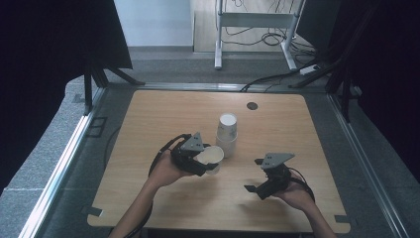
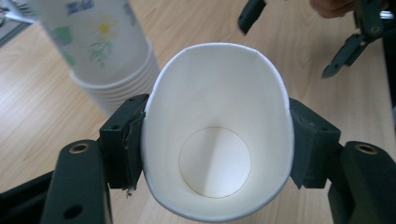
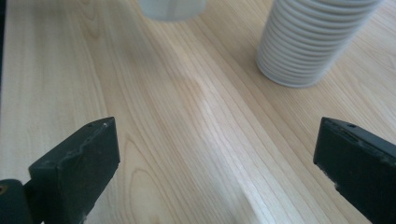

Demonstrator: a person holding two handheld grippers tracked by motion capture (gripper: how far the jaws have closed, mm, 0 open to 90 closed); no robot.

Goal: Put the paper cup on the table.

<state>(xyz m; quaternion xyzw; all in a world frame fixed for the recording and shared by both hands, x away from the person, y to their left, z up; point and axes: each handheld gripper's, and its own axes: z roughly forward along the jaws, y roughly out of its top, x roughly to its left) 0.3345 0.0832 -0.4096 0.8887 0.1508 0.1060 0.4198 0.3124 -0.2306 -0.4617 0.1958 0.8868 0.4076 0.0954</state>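
A single white paper cup (image 1: 213, 156) is pinched between the jaws of my left gripper (image 1: 207, 161) near the table's middle. In the left gripper view the cup (image 2: 215, 88) faces me mouth first, its rim squeezed into an oval by my left gripper (image 2: 215, 144). Just behind it stands a stack of flower-printed paper cups (image 1: 227, 131), mouth down (image 2: 105, 51). My right gripper (image 1: 253, 174) hovers to the right of both, open and empty (image 3: 217, 158). The stack (image 3: 313, 42) rises ahead of it, and the held cup (image 3: 170, 8) is blurred at the top edge.
The wooden table (image 1: 148, 124) has a dark round grommet (image 1: 252, 105) near its far edge. Behind it stand a white desk frame (image 1: 252, 22) and floor cables (image 1: 277, 77). Black curtains (image 1: 44, 44) close off both sides.
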